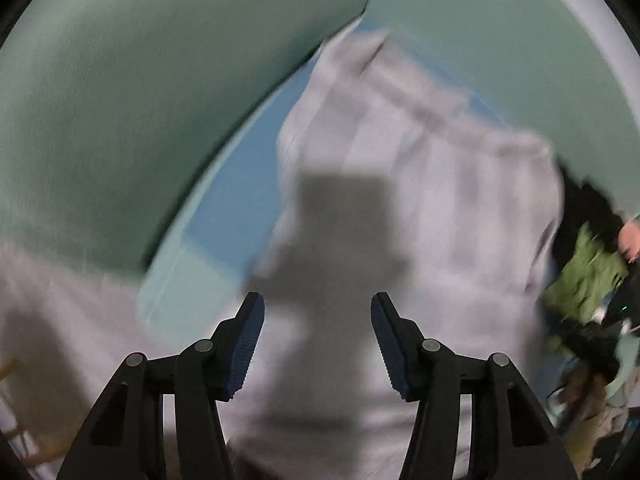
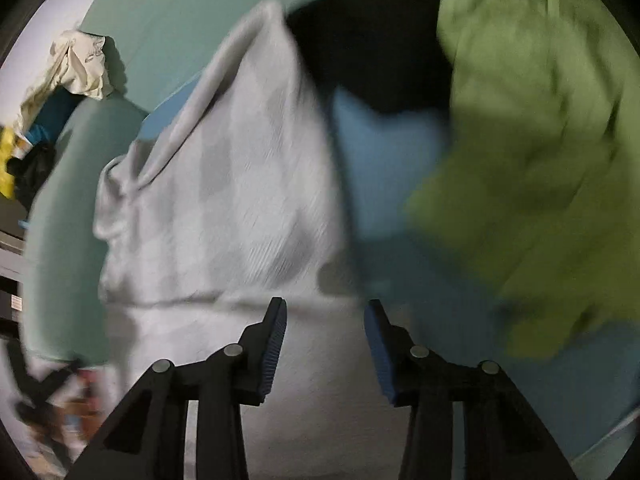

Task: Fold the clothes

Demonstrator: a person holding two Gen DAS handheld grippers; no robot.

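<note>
A light grey garment [image 1: 420, 208] lies spread on a blue sheet [image 1: 236, 184]; it also shows in the right wrist view [image 2: 224, 200], with a folded edge near its top. My left gripper [image 1: 317, 316] is open and empty above the garment's near part, casting a shadow on it. My right gripper [image 2: 325, 320] is open and empty over the garment's near right edge. Both views are motion-blurred.
A green garment [image 2: 532, 152] and a black one [image 2: 368, 52] lie right of the grey garment; both show at the right of the left wrist view [image 1: 588, 280]. Teal cushions [image 1: 140, 112] border the sheet. A cream cloth [image 2: 80, 64] hangs at the far left.
</note>
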